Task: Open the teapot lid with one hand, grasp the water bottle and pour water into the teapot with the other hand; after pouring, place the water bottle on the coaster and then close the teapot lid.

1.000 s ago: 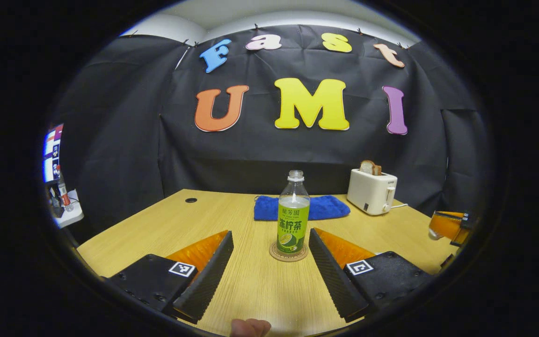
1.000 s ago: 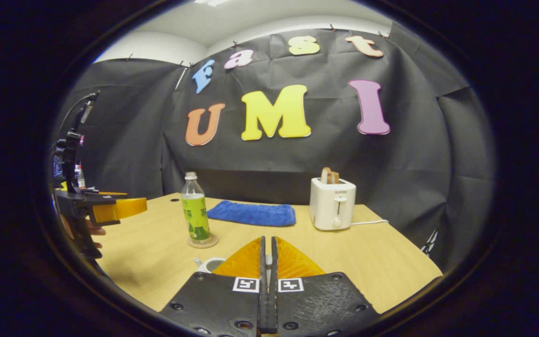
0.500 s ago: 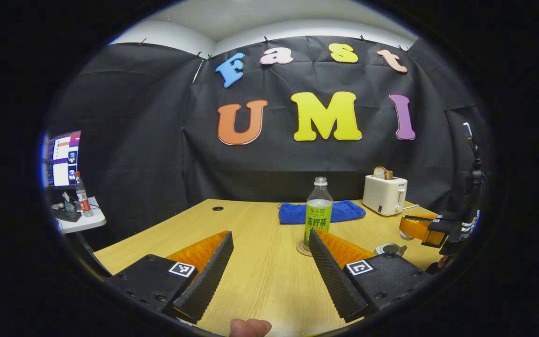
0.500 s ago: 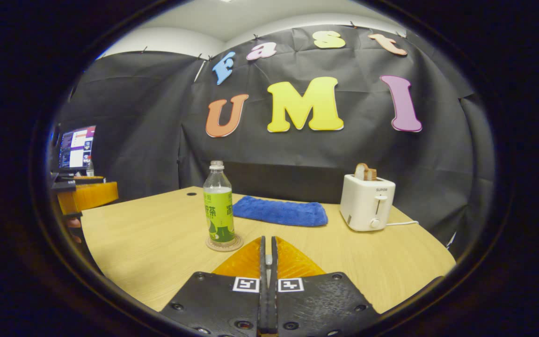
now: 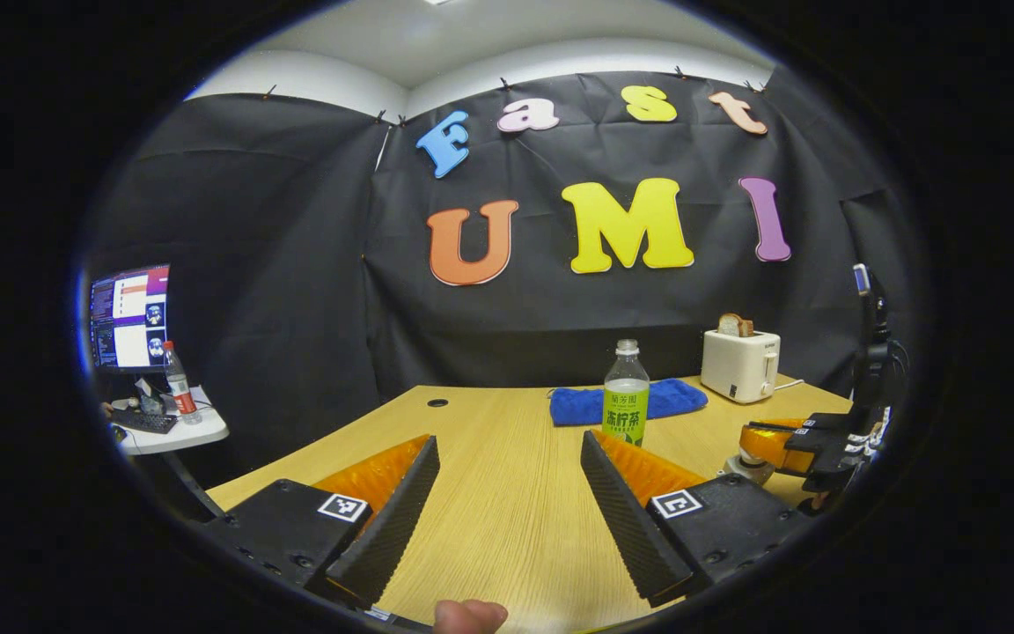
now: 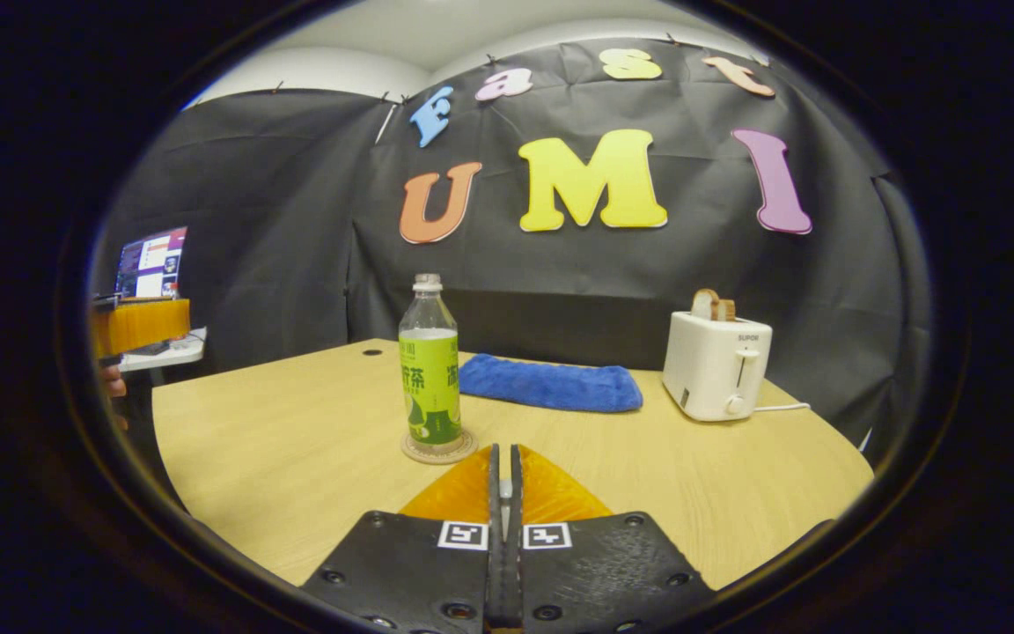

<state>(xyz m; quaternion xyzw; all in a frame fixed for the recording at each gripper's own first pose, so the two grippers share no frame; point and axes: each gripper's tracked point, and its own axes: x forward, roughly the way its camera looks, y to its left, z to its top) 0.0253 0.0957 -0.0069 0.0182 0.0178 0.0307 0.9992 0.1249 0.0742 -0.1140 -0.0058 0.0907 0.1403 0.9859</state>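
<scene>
Closing out: bottle [image 6: 430,370] stands upright on coaster [image 6: 439,447], mid-counter [image 6: 296,458]. Right claw [image 6: 503,471] is pressed together just behind it; what it pinches I cannot tell. Left claw [image 5: 507,458] is spread, empty. Judging pour done; lid is likely the last step.

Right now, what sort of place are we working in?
Probably a staged recording booth, not a real kitchen: black cloth wall behind a wooden table holding a toaster, blue towel and water bottle, with a monitor on a side desk.
</scene>
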